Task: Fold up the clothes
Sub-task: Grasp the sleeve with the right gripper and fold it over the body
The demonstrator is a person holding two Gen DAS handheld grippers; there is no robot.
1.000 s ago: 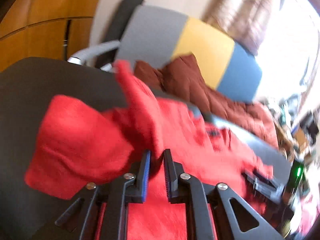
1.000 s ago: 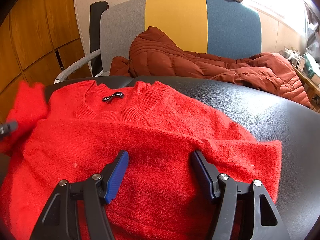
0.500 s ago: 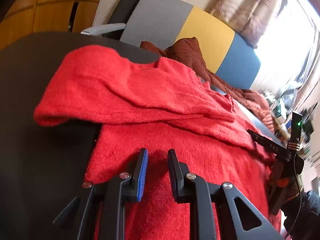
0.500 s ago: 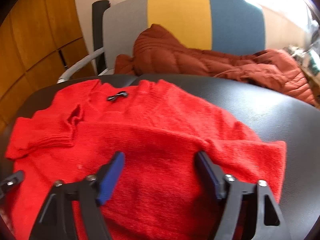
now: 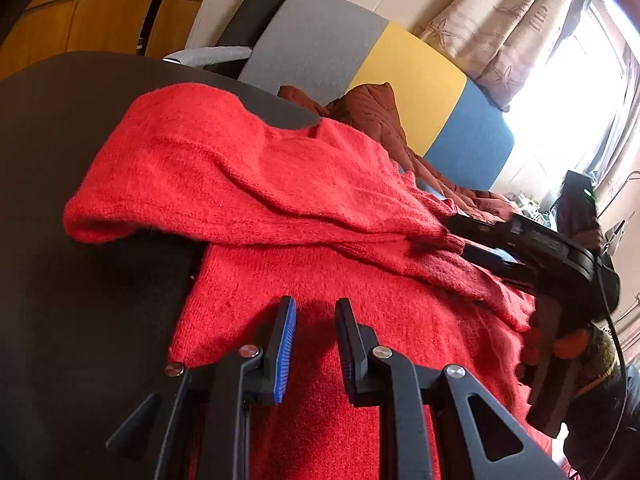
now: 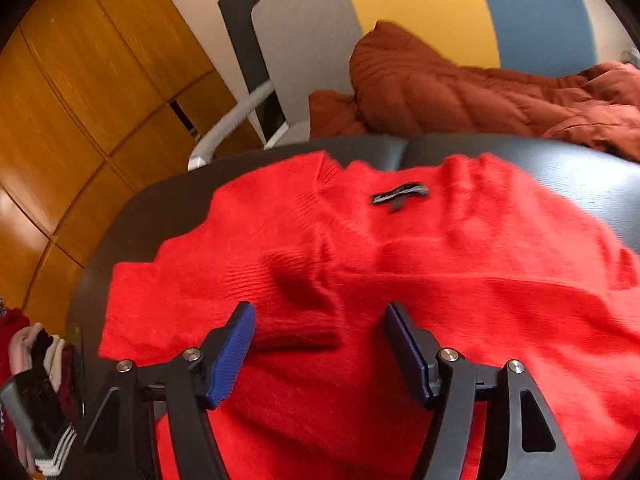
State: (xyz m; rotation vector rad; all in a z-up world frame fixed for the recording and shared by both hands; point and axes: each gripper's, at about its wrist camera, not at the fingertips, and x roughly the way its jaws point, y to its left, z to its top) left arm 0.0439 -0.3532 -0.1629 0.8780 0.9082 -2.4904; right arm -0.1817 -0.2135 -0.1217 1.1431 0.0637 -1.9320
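A red sweater [image 6: 400, 280] lies spread on a black table [image 5: 60, 160], one sleeve [image 5: 240, 184] folded across its body. The left gripper [image 5: 316, 344] hovers low over the hem side, jaws narrow with nothing between them, having just parted slightly. The right gripper [image 6: 320, 352] hangs above the sleeve's cuff [image 6: 296, 304], jaws half-wide and empty, having just closed in a little; the cuff sits bunched just ahead of its blue pad. The risk, as I see it: a pinch here may catch the body layer beneath, dragging the whole sweater and undoing the fold. The fuzzy knit could also slip, and the looped shoulder beyond the left jaws may sag.
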